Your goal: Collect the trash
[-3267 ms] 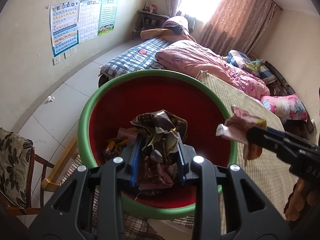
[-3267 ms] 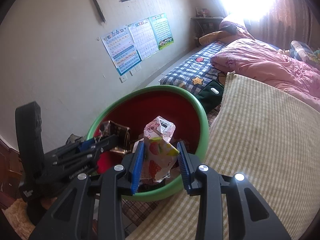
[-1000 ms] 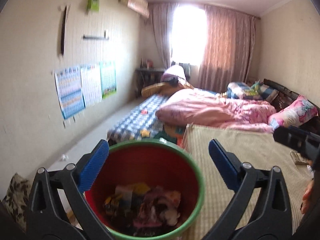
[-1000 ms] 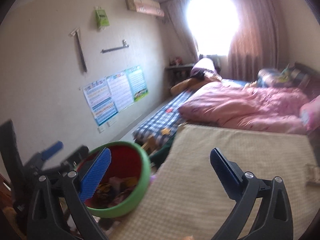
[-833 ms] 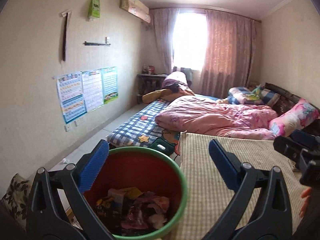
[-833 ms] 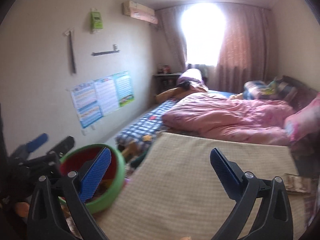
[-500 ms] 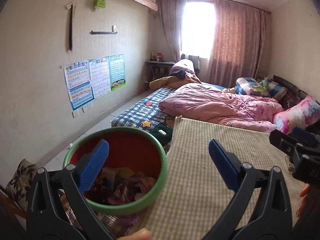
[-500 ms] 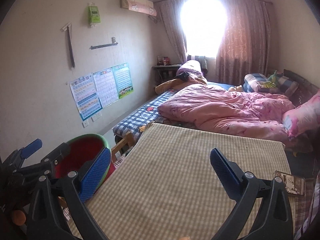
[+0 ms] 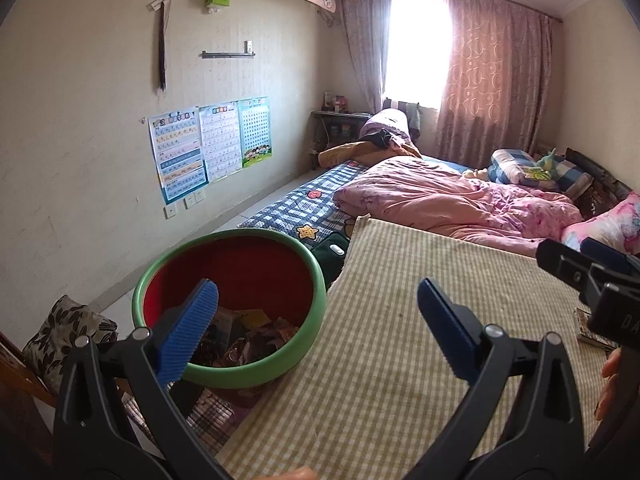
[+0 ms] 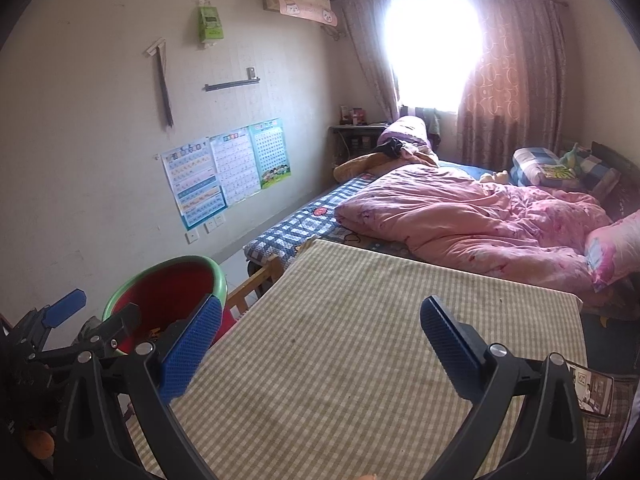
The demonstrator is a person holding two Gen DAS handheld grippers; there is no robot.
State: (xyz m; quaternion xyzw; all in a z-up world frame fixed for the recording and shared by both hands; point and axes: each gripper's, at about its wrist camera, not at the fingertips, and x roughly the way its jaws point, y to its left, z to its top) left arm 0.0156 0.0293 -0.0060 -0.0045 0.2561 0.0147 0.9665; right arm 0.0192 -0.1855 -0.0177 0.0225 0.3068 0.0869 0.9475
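Only legible writing: "DA" on the right gripper [image 9: 592, 276] body, right edge of the left view. Lower left, green-rimmed red basin [image 9: 224, 372] with wrappers [image 9: 256, 340] inside (seen only there), behind the left gripper [image 9: 316, 320]; both grippers spread wide, empty. Checked tablecloth [image 10: 360, 360] fills the centre.

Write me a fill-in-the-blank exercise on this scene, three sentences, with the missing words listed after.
1. The wrappers lie inside the red bin with the ____ rim.
2. Both the left gripper and the right gripper are ____.
3. The checked cloth between the right gripper's jaws has no ____ on it.

Missing words: green; open; trash
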